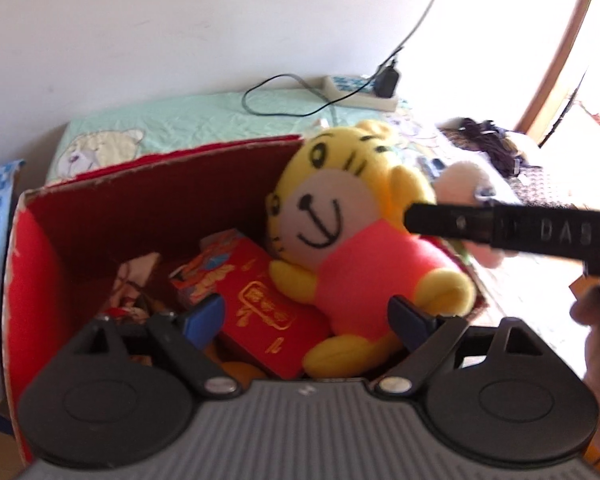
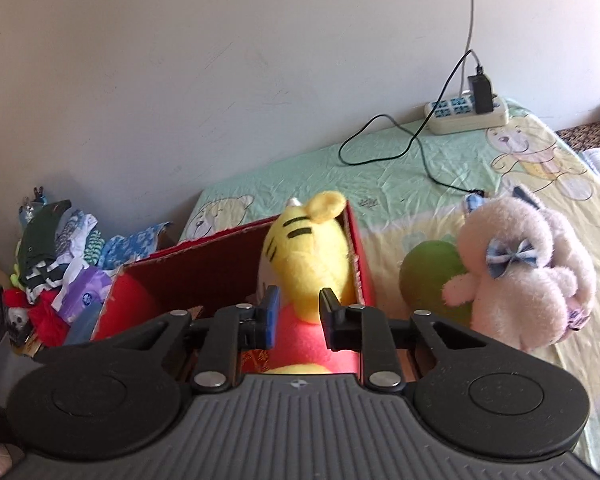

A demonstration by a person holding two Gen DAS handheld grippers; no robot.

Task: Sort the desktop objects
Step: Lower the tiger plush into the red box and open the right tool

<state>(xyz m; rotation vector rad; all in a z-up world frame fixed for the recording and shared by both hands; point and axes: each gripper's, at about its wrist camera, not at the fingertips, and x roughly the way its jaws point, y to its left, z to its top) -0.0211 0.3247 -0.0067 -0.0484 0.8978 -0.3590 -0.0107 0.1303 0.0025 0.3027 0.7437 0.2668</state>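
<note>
In the box: your tiger (image 1: 352,240) sits against the right wall of the red box (image 1: 140,200), over a red packet (image 1: 268,304).
Left claw (image 1: 308,316): you tilt it down over the box, jaws wide, gripping nothing.
Right claw (image 2: 298,322): angled down behind the tiger, nearly closed, its fingers (image 2: 270,312) against the plush.
Beside the box: pink bunny (image 2: 520,272).
</note>
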